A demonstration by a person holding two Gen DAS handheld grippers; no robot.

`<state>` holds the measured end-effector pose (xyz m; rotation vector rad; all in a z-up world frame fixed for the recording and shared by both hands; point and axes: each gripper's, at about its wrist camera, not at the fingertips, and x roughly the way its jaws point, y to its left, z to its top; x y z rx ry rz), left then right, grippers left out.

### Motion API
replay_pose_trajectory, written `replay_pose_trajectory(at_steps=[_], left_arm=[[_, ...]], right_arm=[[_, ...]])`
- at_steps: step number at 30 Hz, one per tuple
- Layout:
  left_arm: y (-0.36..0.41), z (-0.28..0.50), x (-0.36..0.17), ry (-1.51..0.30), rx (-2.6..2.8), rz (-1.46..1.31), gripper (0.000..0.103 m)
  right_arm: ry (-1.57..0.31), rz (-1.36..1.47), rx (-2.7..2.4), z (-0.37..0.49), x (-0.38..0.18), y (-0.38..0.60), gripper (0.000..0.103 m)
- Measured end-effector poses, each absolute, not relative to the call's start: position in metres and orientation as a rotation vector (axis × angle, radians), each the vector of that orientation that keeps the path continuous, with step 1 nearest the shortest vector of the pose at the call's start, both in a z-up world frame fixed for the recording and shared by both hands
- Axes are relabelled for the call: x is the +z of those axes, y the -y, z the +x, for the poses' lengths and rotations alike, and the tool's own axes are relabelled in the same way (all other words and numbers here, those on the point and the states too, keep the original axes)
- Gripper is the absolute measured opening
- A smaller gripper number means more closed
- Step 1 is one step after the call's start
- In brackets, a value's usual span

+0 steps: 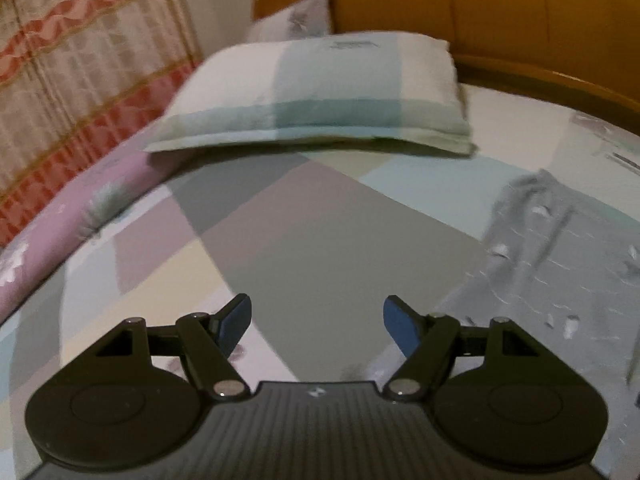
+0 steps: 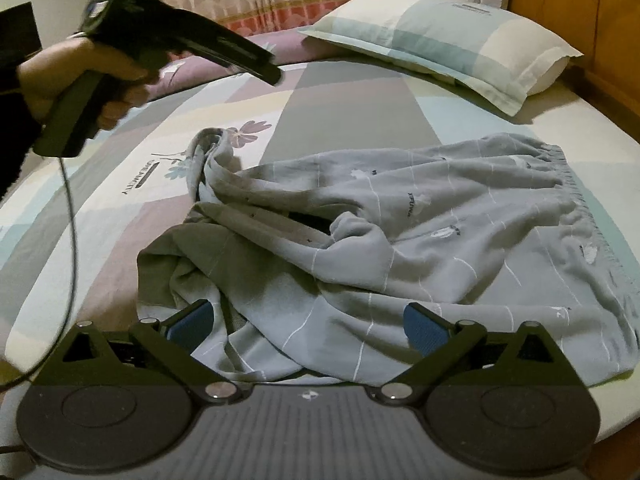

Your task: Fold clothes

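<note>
Landmark: the grey garment, a pair of patterned trousers or shorts as far as you can tell, lies rumpled on the bed sheet. All places below are given relative to it.

Left of garment: your left hand holds the left gripper raised above the sheet, well apart from the cloth. Its fingers stand wide apart with nothing between them.

Garment, left part: the cloth is bunched and twisted here, one end curling up and away. Nothing here is flat enough to fold.

Garment, near edge: the right gripper sits over this edge. Its fingers stand wide apart with cloth lying between them but not pinched.

Garment, right part: the gathered elastic waistband lies nearly flat.

Beyond garment: a checked pillow rests at the headboard, clear of the cloth.

Handling: expect light, soft, limp fabric that sags, drags on the sheet and keeps no shape. It is not fragile.

Hold points: take the waistband corners or a leg hem; these thicker seams should pinch firmly. Avoid a single loose layer mid-panel.

Containers: none in view. The garment rests directly on the sheet.

Fold state: crumpled, not folded.
</note>
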<state>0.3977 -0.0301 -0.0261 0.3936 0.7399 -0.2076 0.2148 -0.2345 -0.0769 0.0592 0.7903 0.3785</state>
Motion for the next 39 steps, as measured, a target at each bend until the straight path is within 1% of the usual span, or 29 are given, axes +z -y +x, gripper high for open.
replay_pose_trajectory(at_steps=[8, 12, 14, 16, 17, 18, 22, 24, 25, 27, 31, 34, 35, 37, 38, 39], left_arm=[[0.003, 0.359, -0.055, -0.864, -0.22, 0.378, 0.074], [-0.011, 0.34, -0.069, -0.926, -0.227, 0.369, 0.076], [-0.031, 0.322, -0.081, -0.966, -0.224, 0.36, 0.076], [-0.049, 0.305, -0.09, -0.982, -0.226, 0.335, 0.076], [-0.058, 0.296, -0.095, -0.99, -0.228, 0.322, 0.076], [-0.065, 0.289, -0.097, -0.986, -0.227, 0.311, 0.076], [-0.088, 0.262, -0.1, -0.939, -0.198, 0.297, 0.076], [-0.097, 0.252, -0.1, -0.906, -0.185, 0.293, 0.085], [-0.101, 0.247, -0.101, -0.892, -0.181, 0.284, 0.086], [-0.111, 0.24, -0.104, -0.881, -0.175, 0.26, 0.086], [-0.128, 0.237, -0.11, -0.875, -0.153, 0.21, 0.086], [-0.137, 0.236, -0.113, -0.867, -0.149, 0.174, 0.086], [-0.137, 0.237, -0.114, -0.864, -0.148, 0.173, 0.086], [-0.138, 0.237, -0.114, -0.856, -0.147, 0.171, 0.086], [-0.139, 0.238, -0.114, -0.852, -0.146, 0.17, 0.086], [-0.138, 0.238, -0.114, -0.849, -0.145, 0.173, 0.086]], right_arm=[[-0.751, 0.031, 0.432, 0.217, -0.07, 0.233, 0.103], [-0.715, -0.033, 0.463, 0.223, -0.057, 0.216, 0.101], [-0.704, -0.074, 0.487, 0.229, -0.051, 0.202, 0.1], [-0.699, -0.124, 0.514, 0.236, -0.046, 0.184, 0.096], [-0.702, -0.148, 0.531, 0.24, -0.045, 0.174, 0.09], [-0.705, -0.173, 0.549, 0.245, -0.043, 0.162, 0.088], [-0.72, -0.252, 0.579, 0.273, -0.053, 0.121, 0.086], [-0.727, -0.292, 0.592, 0.287, -0.058, 0.1, 0.083], [-0.73, -0.311, 0.598, 0.294, -0.061, 0.09, 0.082], [-0.737, -0.35, 0.611, 0.308, -0.066, 0.069, 0.075], [-0.749, -0.429, 0.636, 0.337, -0.076, 0.028, 0.071], [-0.758, -0.489, 0.654, 0.358, -0.084, -0.003, 0.058], [-0.775, -0.501, 0.661, 0.364, -0.089, -0.009, 0.051], [-0.791, -0.537, 0.646, 0.372, -0.099, -0.012, 0.027], [-0.79, -0.552, 0.632, 0.374, -0.102, -0.012, 0.013], [-0.785, -0.549, 0.621, 0.375, -0.102, -0.01, 0.013]])
